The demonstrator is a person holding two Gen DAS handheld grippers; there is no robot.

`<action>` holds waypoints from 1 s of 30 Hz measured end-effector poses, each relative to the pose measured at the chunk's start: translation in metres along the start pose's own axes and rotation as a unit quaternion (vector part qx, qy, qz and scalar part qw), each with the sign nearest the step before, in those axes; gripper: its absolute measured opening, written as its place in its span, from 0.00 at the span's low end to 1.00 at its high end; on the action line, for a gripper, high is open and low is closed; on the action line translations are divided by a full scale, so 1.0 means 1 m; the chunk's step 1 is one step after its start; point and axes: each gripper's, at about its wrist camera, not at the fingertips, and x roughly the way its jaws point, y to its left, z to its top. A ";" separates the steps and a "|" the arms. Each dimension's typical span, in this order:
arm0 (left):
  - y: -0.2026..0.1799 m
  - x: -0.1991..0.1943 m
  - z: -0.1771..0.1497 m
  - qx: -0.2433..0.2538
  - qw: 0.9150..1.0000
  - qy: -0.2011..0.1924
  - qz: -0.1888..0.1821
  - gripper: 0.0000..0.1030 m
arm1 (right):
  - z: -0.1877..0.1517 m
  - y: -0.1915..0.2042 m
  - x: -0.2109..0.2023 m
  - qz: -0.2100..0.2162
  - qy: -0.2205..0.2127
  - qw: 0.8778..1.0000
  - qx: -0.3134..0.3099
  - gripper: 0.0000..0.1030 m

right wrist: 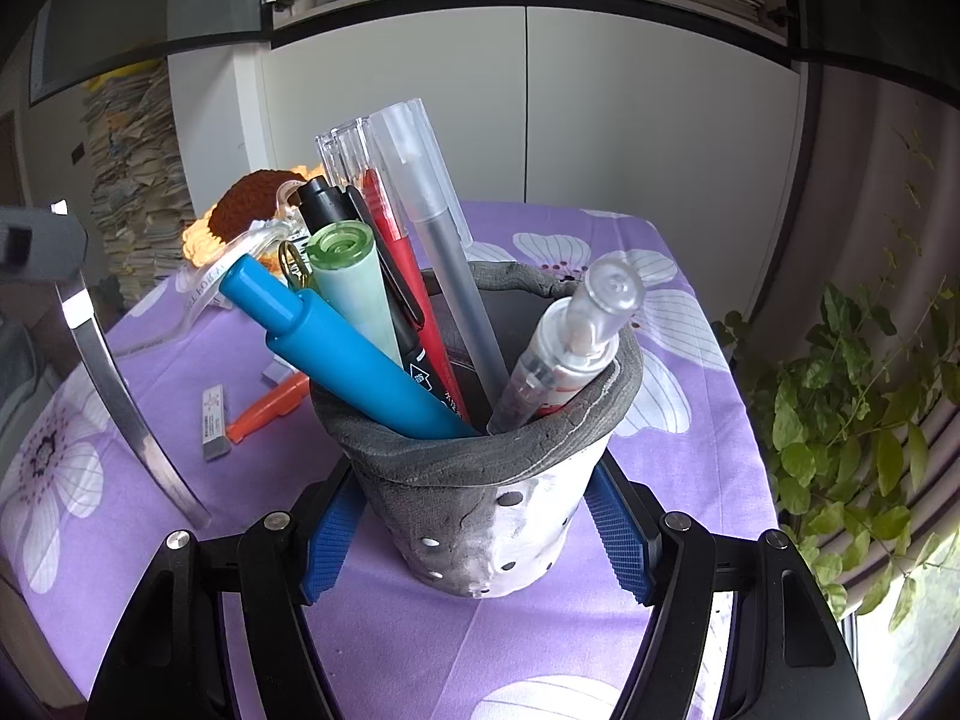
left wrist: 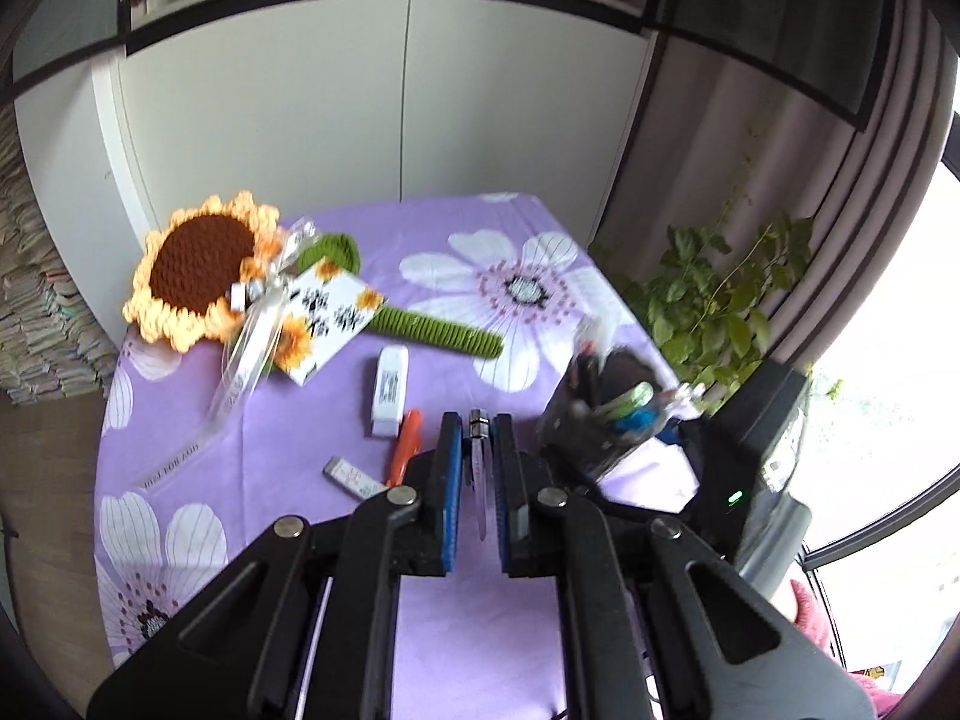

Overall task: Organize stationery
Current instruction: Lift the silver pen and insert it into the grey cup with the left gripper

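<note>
Left gripper [left wrist: 477,468]: fingers closed on a slim clear pen [left wrist: 479,468], held above the table [left wrist: 300,420] just left of the pen holder [right wrist: 486,480]. Right gripper [right wrist: 480,546]: fingers spread on both sides of the holder's base; whether they press it cannot be told. Already stowed: a blue pen [right wrist: 342,348], a green marker [right wrist: 354,288], a red pen [right wrist: 408,276], a frosted pen [right wrist: 438,240] and more. Still loose on the purple cloth: an orange marker [left wrist: 403,447], a white correction tape [left wrist: 390,390] and a small eraser [left wrist: 354,478]. Judged well along, with 3 items plus the held pen left.
</note>
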 end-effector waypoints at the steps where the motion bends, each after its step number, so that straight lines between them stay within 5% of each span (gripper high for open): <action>1: -0.004 -0.007 0.007 0.004 1.000 -0.013 -0.003 0.07 | 0.000 0.000 0.000 0.000 0.000 1.000 0.000 0.70; 8: -0.037 -0.055 0.045 0.038 0.993 -0.106 -0.034 0.07 | 0.000 0.000 0.000 0.000 0.000 1.000 0.000 0.70; 13: -0.057 -0.063 0.053 0.059 0.988 -0.135 -0.046 0.07 | 0.000 0.000 0.000 0.000 0.000 1.000 0.000 0.70; 30: -0.067 0.044 0.038 0.080 0.996 0.009 -0.028 0.08 | 0.000 0.000 0.001 0.001 0.000 1.000 0.000 0.70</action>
